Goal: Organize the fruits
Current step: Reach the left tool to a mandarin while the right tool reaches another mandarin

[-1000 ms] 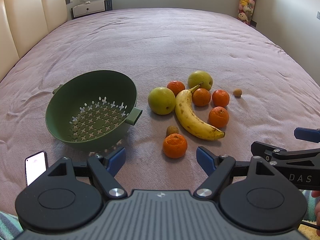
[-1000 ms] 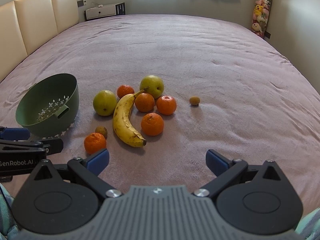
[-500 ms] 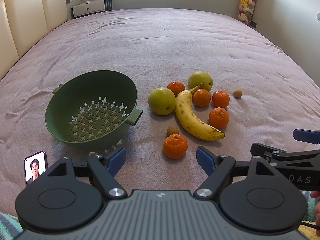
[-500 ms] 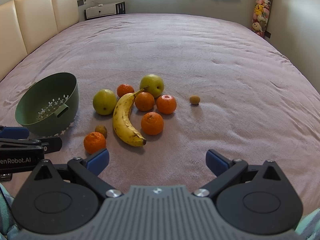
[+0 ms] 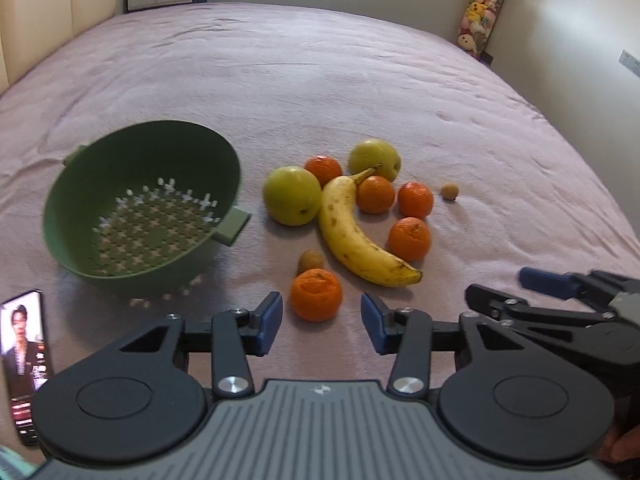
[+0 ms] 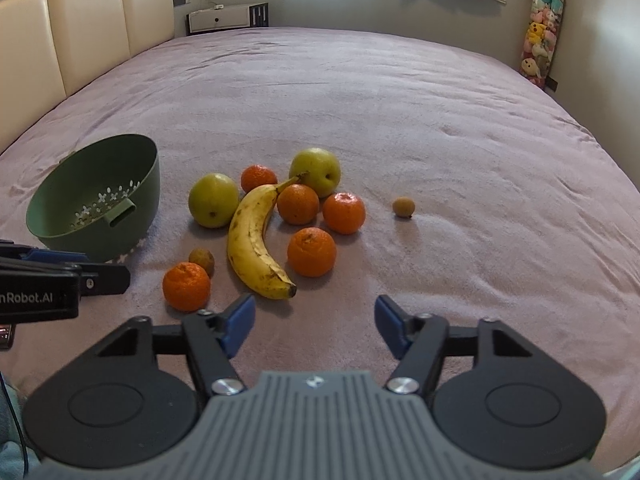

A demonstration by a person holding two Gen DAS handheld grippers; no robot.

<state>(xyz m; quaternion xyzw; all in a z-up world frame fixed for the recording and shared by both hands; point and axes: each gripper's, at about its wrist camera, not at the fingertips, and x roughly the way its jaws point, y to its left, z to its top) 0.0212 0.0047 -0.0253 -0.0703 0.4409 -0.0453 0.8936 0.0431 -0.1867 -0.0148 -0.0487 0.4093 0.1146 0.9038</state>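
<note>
A green colander (image 5: 140, 204) (image 6: 96, 204) lies tilted on the pink bedspread, left of a fruit pile. The pile holds a banana (image 5: 360, 236) (image 6: 256, 240), two green pears (image 5: 292, 196) (image 6: 214, 200), several mandarins and two small brown fruits (image 5: 310, 260) (image 6: 403, 207). My left gripper (image 5: 322, 322) is open, its fingers either side of the nearest mandarin (image 5: 316, 294) (image 6: 186, 286), just short of it. My right gripper (image 6: 314, 326) is open and empty, just short of the banana's tip.
A lit phone (image 5: 26, 364) lies on the bed at the near left. The right gripper also shows at the left wrist view's right edge (image 5: 560, 304). A headboard (image 6: 80, 36) runs along the left and a white low cabinet (image 6: 228, 18) stands beyond the bed.
Both grippers have moved forward toward the fruit. The left one now brackets the nearest mandarin. Nothing has been taken hold of.
</note>
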